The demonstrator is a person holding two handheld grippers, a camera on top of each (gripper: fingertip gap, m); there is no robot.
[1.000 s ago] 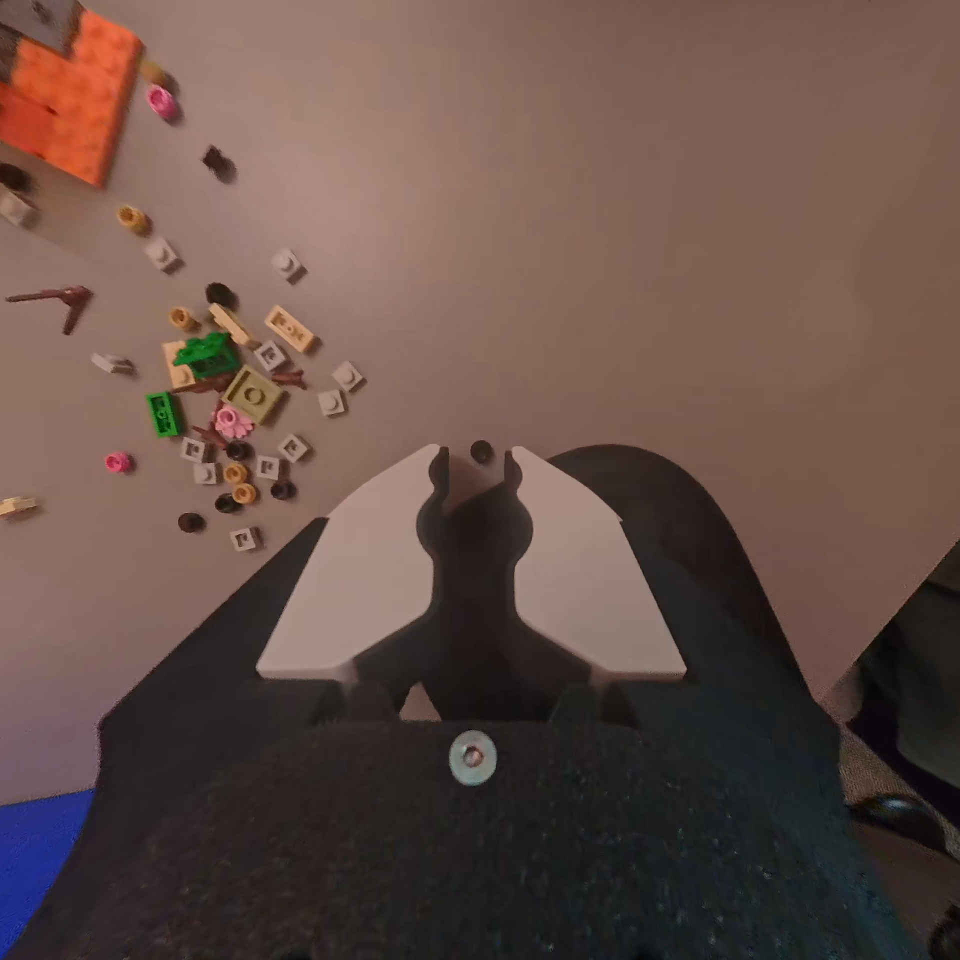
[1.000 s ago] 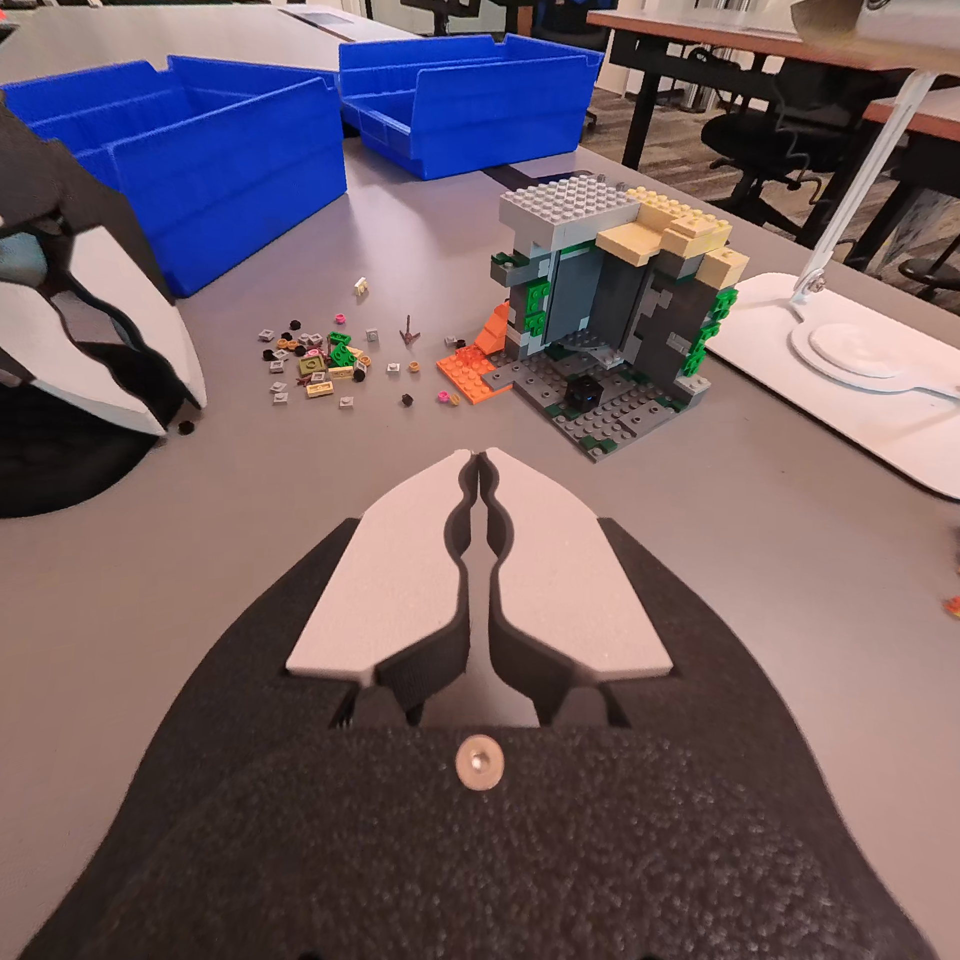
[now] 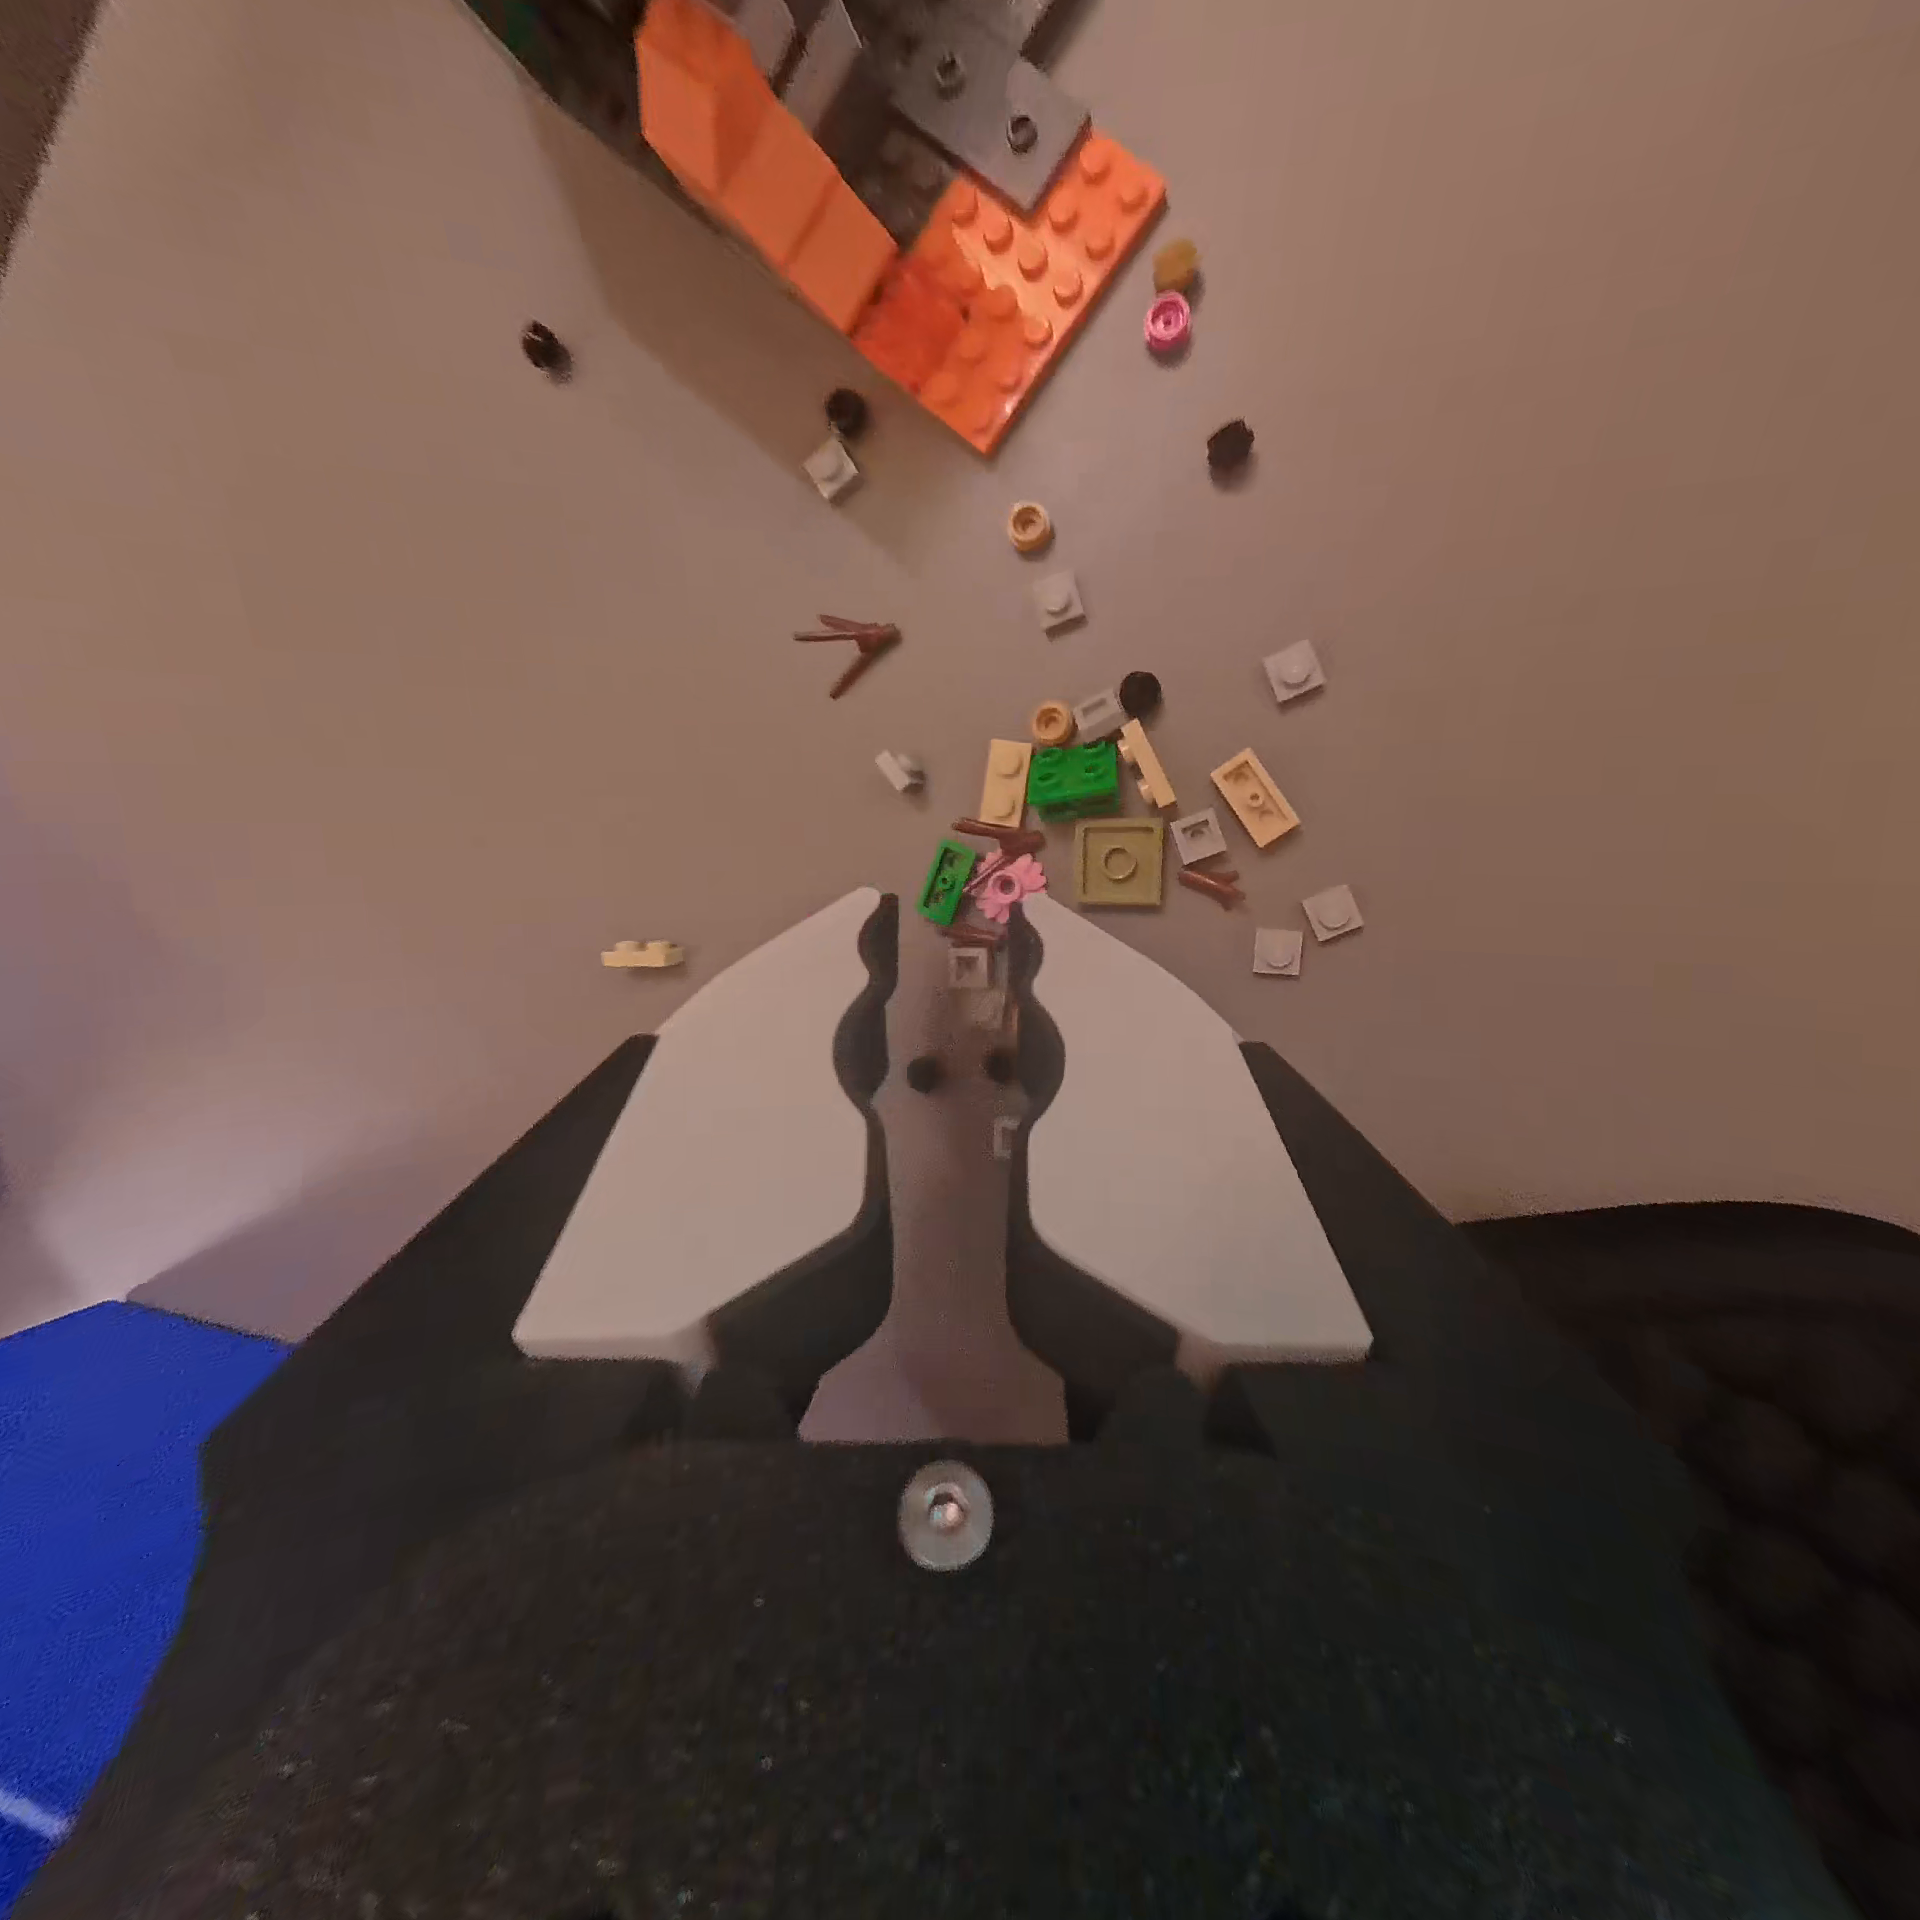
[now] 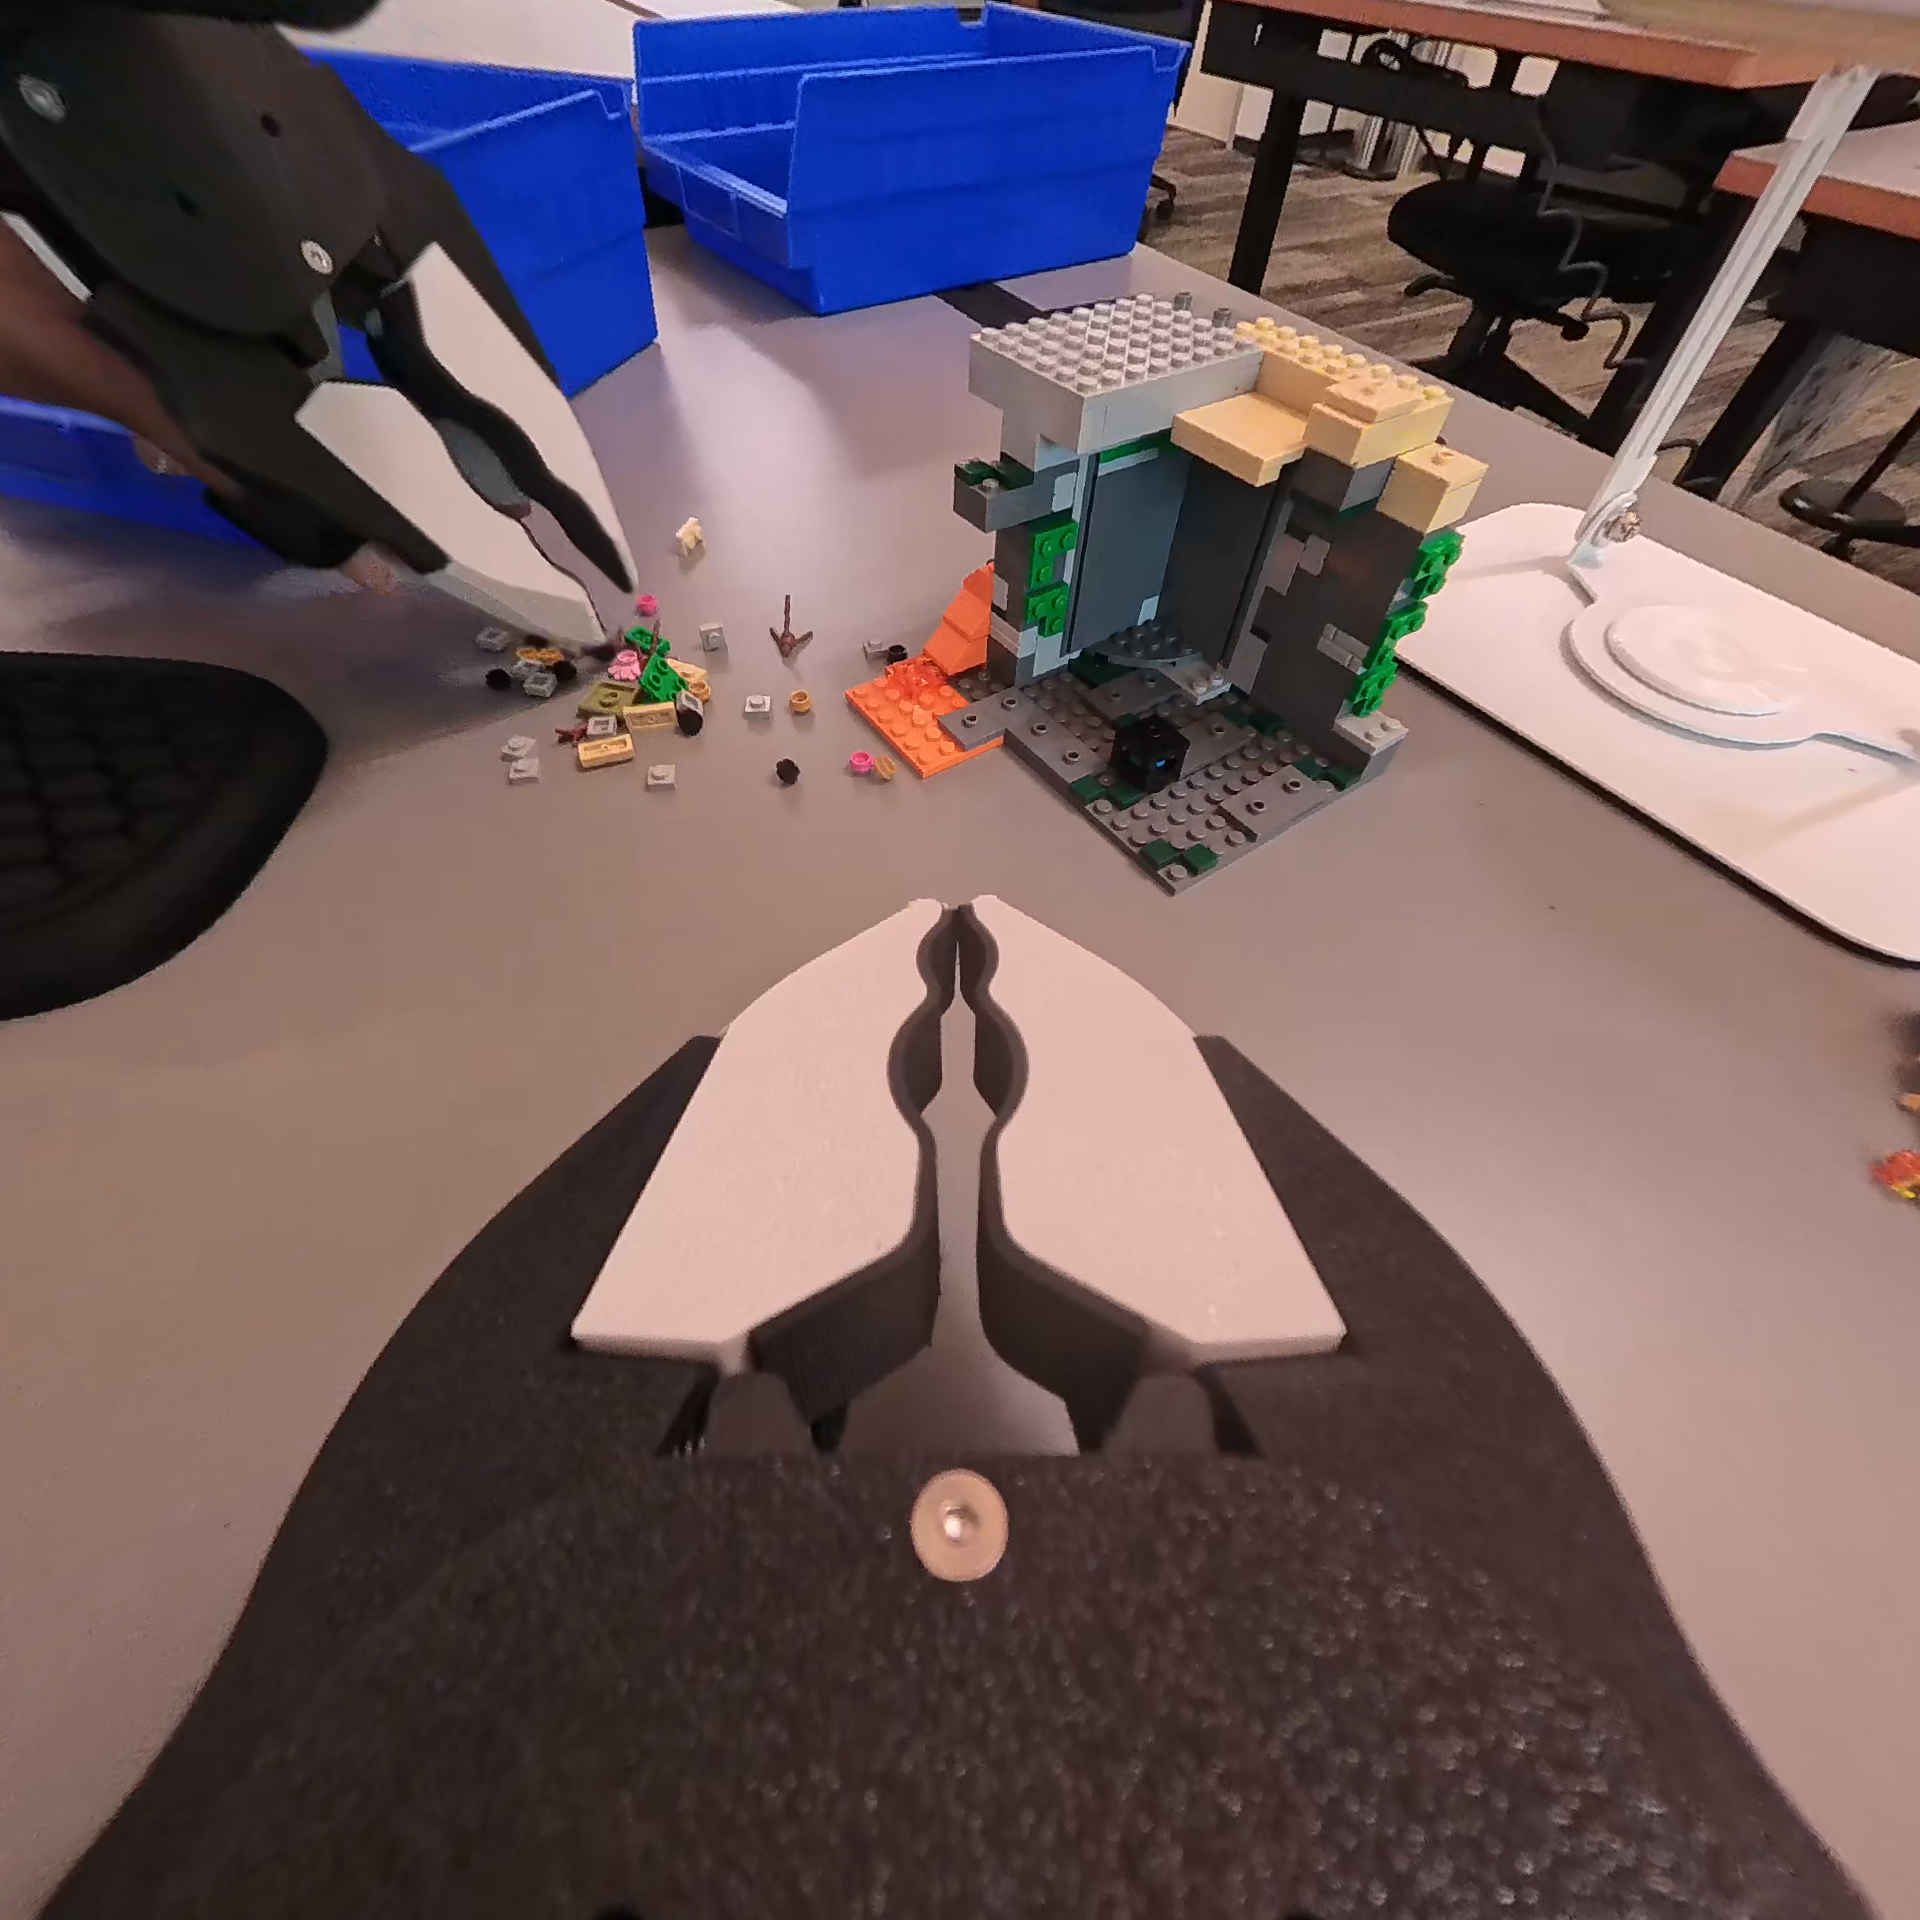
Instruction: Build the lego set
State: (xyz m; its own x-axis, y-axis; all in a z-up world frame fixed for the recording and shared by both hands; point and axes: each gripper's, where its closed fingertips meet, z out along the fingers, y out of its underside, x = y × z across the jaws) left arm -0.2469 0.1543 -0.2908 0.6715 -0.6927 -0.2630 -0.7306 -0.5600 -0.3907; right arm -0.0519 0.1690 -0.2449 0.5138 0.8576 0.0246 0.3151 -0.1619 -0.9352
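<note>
- Left gripper: fingers apart, nothing clamped; tips hang over the near edge of a scatter of small toy-brick pieces on the grey table. A pink flower piece and a green plate lie just ahead of the tips; a small grey plate and two black round studs show on the table through the gap.
- Same gripper from the right wrist view: tilted down steeply, tips at the pile.
- Right gripper: fingers together, pads meeting on nothing, above bare table, well apart from the pile.
- Loose pieces: green brick, olive square tile, tan plates, grey single-stud plates, brown twig pieces, tan and pink round studs.
- Brick building: grey, tan and green walls on a dark grey base, with an orange plate at its corner, beside the pile.
- Two blue bins at the far side of the table.
- White lamp base, right of the building.
- Writing: none legible on any item.
</note>
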